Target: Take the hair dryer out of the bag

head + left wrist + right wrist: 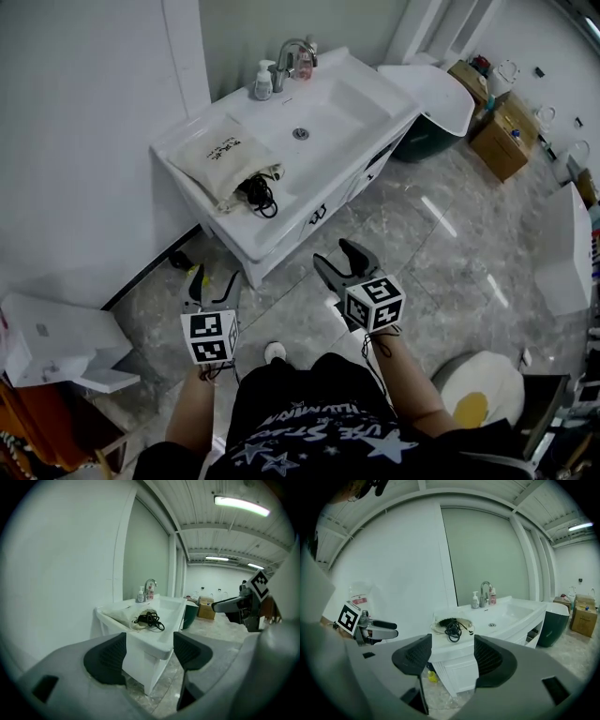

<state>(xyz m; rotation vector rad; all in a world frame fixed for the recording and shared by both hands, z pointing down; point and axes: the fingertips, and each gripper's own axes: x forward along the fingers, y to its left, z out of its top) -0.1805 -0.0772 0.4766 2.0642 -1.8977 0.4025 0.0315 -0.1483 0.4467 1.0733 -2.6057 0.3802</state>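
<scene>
A cream cloth bag (223, 155) lies on the left counter of a white sink vanity (281, 225). The hair dryer's black cord (258, 192) spills from the bag's mouth; the dryer body is mostly hidden inside. Both grippers hang over the floor, well short of the vanity. My left gripper (214, 281) is open and empty, and so is my right gripper (335, 255). The left gripper view frames the bag (123, 616) and cord (150, 619) beyond the open pads (105, 658). The right gripper view shows the bag's mouth (440, 626) and cord (453, 630) far ahead.
A faucet (292, 52), soap bottle (263, 82) and pink bottle (304, 64) stand behind the basin (328, 112). A dark green bin (427, 141) and cardboard boxes (502, 131) sit right of the vanity. White boxes (56, 347) lie at left on the marble floor.
</scene>
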